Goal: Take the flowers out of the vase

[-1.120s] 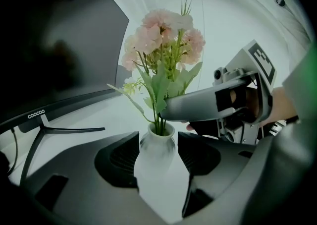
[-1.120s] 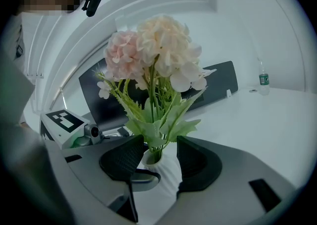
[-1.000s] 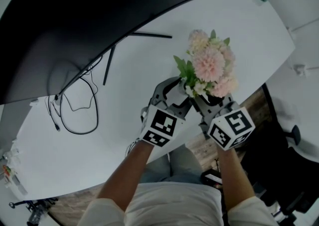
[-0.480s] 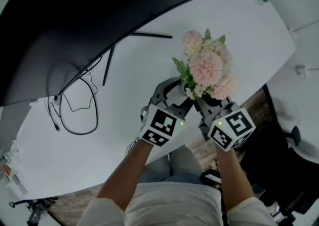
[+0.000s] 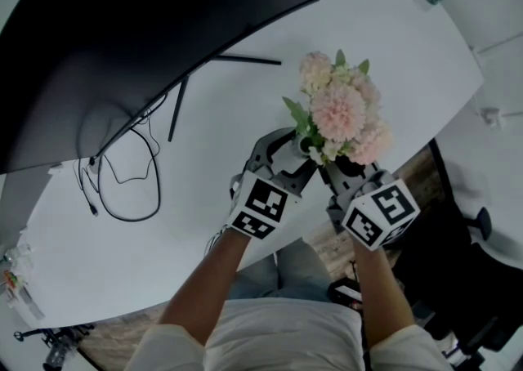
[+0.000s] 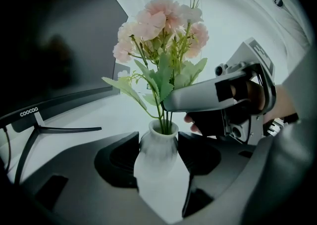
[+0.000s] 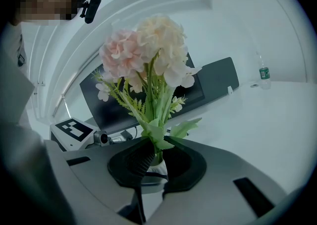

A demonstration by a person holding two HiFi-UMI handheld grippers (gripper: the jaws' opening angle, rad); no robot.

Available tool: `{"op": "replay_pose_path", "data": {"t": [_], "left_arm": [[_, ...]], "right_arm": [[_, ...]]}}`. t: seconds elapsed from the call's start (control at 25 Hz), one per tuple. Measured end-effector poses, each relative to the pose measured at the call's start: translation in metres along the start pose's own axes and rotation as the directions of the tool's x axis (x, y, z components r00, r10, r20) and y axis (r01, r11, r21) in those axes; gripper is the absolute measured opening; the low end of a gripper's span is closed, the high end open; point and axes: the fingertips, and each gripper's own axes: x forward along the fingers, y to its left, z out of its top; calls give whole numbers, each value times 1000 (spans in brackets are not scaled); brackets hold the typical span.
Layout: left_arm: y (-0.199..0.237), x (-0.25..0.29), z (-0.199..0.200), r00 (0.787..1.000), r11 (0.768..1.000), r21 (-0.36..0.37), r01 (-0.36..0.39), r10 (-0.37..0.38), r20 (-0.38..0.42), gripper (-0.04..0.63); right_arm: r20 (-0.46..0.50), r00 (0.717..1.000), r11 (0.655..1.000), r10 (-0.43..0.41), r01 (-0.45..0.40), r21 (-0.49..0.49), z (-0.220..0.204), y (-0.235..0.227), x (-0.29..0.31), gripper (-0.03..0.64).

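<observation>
Bracing to pull
The left gripper [image 6: 158,158] is clamping the vase [image 6: 157,144] steady; the right gripper [image 7: 154,162], jaws just narrowed, is pinching the flowers [image 7: 148,55].

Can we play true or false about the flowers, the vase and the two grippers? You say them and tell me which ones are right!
1. The flowers stand in the vase. True.
2. The left gripper grips the vase. True.
3. The right gripper has nothing between its jaws. False: its jaws have just been closing, and they now pinch the flowers low down, just above the vase's mouth.
4. The flowers are blue. False: they are pink and cream, with green leaves.
5. The vase lies on its side. False: it is upright.
</observation>
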Motion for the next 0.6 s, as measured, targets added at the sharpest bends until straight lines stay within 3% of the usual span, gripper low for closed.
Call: {"op": "replay_pose_path", "data": {"t": [0.6], "left_arm": [[0,0,-3,1000,1000,4,8,-8,-6,249]], "right_arm": [[61,998,1000,-29,29,9,23,2,-20,67]]}}
